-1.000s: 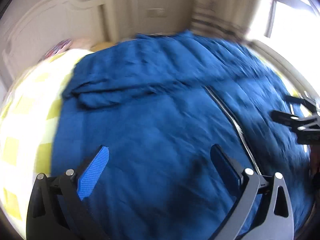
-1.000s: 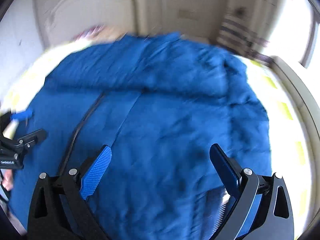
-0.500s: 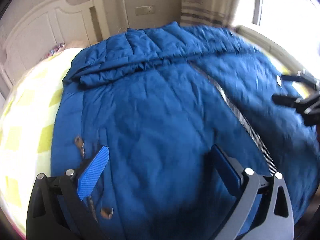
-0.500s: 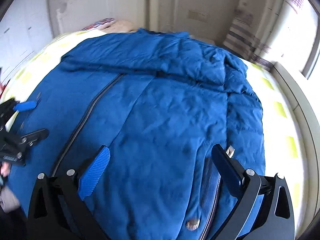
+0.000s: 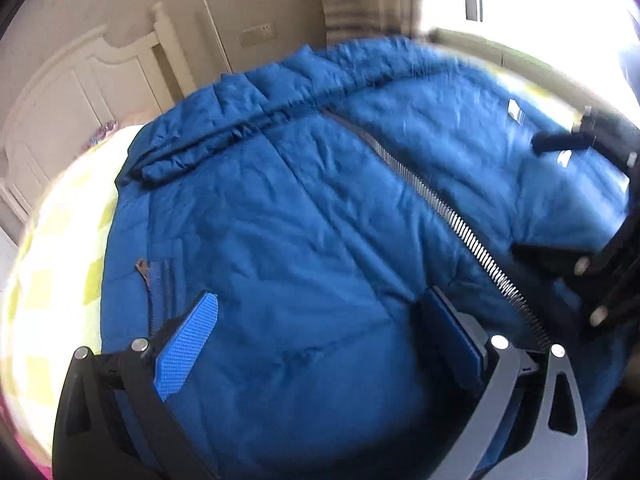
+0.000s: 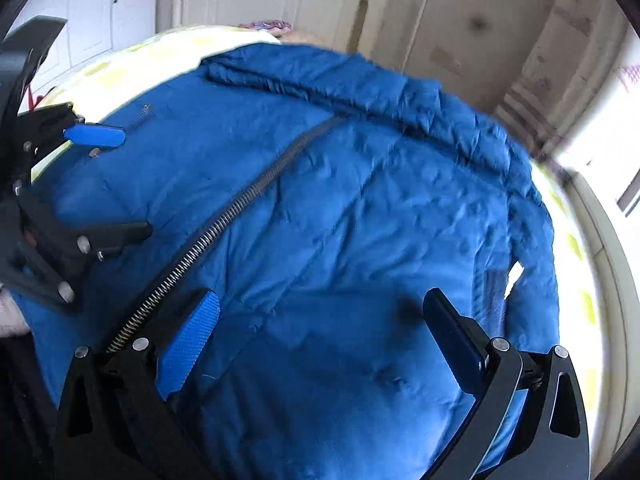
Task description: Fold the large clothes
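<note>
A big blue padded jacket [image 5: 304,240] lies spread front-up on the bed, its metal zipper [image 5: 452,216] running down the middle. My left gripper [image 5: 320,320] hovers open just above the jacket's lower left panel, nothing between its fingers. In the right wrist view the same jacket [image 6: 360,220] fills the frame, zipper [image 6: 224,228] to the left. My right gripper [image 6: 320,316] is open low over the lower right panel. Each gripper shows in the other's view: the right gripper [image 5: 560,196] at the right edge, the left gripper [image 6: 116,184] at the left edge, both open.
The bed has a yellow-and-white checked sheet [image 5: 60,264] showing left of the jacket and on the right side [image 6: 580,280]. A white headboard [image 5: 80,92] stands behind. A bright window [image 5: 540,0] is at the right. White cupboards [image 6: 92,12] stand at the left.
Both grippers have dropped lower and closer to the jacket's hem area, and have come nearer to each other. Both stay open.
</note>
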`<state>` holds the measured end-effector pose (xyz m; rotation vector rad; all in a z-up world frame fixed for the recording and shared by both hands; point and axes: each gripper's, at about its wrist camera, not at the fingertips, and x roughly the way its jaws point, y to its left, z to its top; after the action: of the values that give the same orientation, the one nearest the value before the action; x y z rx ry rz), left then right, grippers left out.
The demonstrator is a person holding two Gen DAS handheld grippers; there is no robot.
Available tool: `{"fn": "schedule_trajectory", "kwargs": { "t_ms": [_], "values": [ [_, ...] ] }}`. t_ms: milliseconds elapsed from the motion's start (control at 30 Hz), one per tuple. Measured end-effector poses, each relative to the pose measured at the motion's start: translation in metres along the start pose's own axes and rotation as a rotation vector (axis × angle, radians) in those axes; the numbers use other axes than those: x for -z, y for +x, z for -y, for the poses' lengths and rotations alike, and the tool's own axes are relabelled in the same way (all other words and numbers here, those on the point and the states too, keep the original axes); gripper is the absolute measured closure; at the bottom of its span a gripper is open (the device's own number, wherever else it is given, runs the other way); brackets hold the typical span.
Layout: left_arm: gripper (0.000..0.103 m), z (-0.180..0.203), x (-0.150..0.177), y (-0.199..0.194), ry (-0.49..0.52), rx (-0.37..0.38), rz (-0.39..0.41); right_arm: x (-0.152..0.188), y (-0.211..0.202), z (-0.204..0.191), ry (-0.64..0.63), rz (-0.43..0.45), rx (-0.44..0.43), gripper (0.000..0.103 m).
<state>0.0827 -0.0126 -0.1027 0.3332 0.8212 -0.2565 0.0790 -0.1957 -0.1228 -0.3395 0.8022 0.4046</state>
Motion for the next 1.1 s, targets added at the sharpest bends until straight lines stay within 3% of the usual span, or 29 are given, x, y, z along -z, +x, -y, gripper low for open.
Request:
{"fn": "schedule_trajectory", "kwargs": {
  "t_ms": [67, 133, 333, 467, 533, 633, 700, 800, 867, 967, 1100],
  "values": [
    [0.002, -0.01, 0.001, 0.004, -0.057, 0.054, -0.015, 0.002, 0.004, 0.015, 0.072, -0.016, -0.053, 0.005],
    [0.002, -0.016, 0.0, 0.005, -0.076, 0.079, -0.03, 0.002, 0.0, 0.016, 0.054, -0.021, -0.03, 0.005],
    [0.002, -0.02, 0.01, -0.01, -0.073, 0.034, -0.026, 0.014, -0.031, 0.028, 0.041, 0.016, 0.079, 0.005],
    [0.002, -0.029, 0.023, -0.014, -0.09, 0.059, -0.007, 0.04, -0.027, 0.038, 0.07, -0.017, 0.046, 0.005],
    [0.002, -0.027, 0.024, -0.016, -0.08, 0.045, -0.008, 0.05, -0.028, 0.046, 0.142, 0.014, 0.018, 0.004],
    [0.002, -0.028, 0.025, -0.027, -0.098, 0.02, -0.008, 0.049, -0.036, 0.042, 0.134, -0.007, 0.064, 0.005],
    [0.002, -0.027, 0.028, -0.043, -0.077, 0.013, 0.04, 0.045, -0.052, 0.029, 0.069, 0.027, 0.136, 0.005],
    [0.002, -0.021, 0.033, -0.054, -0.022, -0.014, 0.071, 0.045, -0.061, 0.014, -0.001, 0.074, 0.088, 0.005],
    [0.002, -0.019, 0.038, -0.042, 0.001, -0.032, 0.023, 0.048, -0.046, 0.006, -0.013, 0.032, 0.057, 0.005],
    [0.002, -0.029, 0.046, -0.035, -0.059, 0.021, 0.002, 0.055, -0.038, 0.014, 0.051, 0.037, 0.015, 0.005],
    [0.002, -0.042, 0.056, -0.049, -0.046, -0.035, 0.021, 0.068, -0.061, 0.028, 0.045, 0.038, 0.084, 0.005]
  ]
}}
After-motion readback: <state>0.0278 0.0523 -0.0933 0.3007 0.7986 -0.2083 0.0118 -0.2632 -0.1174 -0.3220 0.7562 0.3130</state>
